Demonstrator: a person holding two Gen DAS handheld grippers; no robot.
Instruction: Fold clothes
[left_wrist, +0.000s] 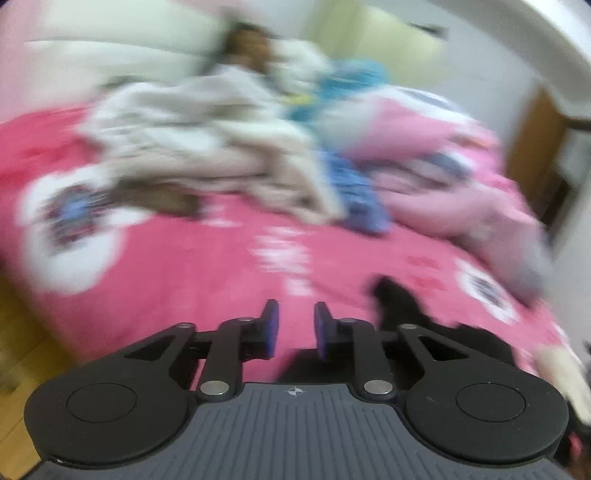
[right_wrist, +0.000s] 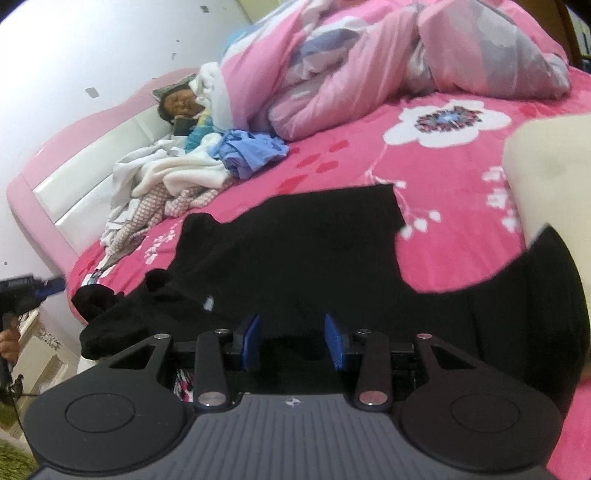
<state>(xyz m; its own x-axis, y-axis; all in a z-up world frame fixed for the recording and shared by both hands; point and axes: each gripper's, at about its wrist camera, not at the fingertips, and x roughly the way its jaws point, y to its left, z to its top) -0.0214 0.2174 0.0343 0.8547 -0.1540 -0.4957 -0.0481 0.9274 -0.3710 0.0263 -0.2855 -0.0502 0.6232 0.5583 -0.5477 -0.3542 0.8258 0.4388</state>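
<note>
Left gripper (left_wrist: 295, 328) over the pink bedspread (left_wrist: 207, 280), jaws a little apart, nothing between the blue pads, only bedspread showing through the gap; released. Left view badly blurred

Right gripper (right_wrist: 291, 341) low over the black garment (right_wrist: 306, 243), jaws parted wider, black cloth filling the gap between the pads; cannot tell whether the pads press on the cloth or merely stand over it

Black garment spread on the bedspread near the bed's edge, one end bunched into a lump at the left in the right view, another part hanging at the right edge of that view. In the left view only a dark corner of it (left_wrist: 399, 306) visible just right of the fingers

Further up the bed, a heap of white and checked clothes (right_wrist: 173, 181), touching a crumpled blue garment (right_wrist: 251, 153) beside it. Behind those, a large pink quilt (right_wrist: 369, 62) piled up. A person lying near the pink and white headboard (right_wrist: 88, 177), partly under the clothes. A cream-coloured shape (right_wrist: 550, 170) at the right edge, too close to identify
</note>
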